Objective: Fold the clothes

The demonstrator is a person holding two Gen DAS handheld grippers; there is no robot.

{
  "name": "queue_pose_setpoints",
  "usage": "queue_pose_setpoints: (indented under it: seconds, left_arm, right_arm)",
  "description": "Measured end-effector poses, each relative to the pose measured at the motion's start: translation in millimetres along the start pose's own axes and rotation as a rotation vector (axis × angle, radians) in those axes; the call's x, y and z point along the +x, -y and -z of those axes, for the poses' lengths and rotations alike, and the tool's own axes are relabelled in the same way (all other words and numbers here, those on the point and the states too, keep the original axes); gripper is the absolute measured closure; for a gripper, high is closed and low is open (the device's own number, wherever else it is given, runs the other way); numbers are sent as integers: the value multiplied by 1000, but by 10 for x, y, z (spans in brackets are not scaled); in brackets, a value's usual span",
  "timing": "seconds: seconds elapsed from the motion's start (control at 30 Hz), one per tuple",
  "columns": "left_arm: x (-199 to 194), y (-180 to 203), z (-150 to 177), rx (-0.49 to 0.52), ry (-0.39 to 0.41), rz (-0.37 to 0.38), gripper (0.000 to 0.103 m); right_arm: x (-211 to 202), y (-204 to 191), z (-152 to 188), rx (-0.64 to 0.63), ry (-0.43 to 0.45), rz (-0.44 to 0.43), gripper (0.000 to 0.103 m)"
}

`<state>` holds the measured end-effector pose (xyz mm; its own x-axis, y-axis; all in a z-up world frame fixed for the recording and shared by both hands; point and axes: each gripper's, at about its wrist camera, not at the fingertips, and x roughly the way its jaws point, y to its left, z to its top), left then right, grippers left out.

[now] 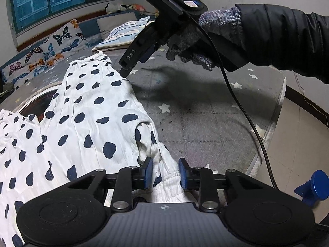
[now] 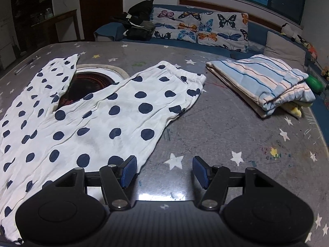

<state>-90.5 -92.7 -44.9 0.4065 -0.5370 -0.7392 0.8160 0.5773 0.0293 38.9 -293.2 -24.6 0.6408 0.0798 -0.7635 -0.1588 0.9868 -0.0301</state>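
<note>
The left gripper [image 1: 165, 174] stands narrow around the polka-dot trousers' [image 1: 82, 123] near bunched waistband, while the right gripper [image 2: 164, 171] gapes empty just right of the fabric edge.

Folded blanket [image 2: 260, 83] far right; tabletop [image 2: 216, 127] btwn free

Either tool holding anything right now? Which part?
Left tool has the waistband corner of the polka-dot trousers between its pads; whether they press on it cannot be told. Right tool is open over the table, holding nothing.
</note>
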Motion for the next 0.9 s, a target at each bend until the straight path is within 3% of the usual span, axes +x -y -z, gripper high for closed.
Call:
queue_pose_setpoints:
  seconds: [0.17, 0.53, 0.73, 0.9]
  left_arm:
    - [3, -9, -12, -4, -9, 9, 82]
    - [27, -31, -46, 2, -34, 39, 80]
    - [43, -131, -57, -2, -35, 92, 90]
    - [36, -223, -58, -34, -27, 138, 91]
  right_arm:
    - [53, 58, -32, 19, 2, 4, 42]
    - [382, 375, -315, 124, 24, -5, 44]
    - [689, 529, -580, 185, 36, -20, 51]
    - [925, 621, -791, 199, 35, -24, 52]
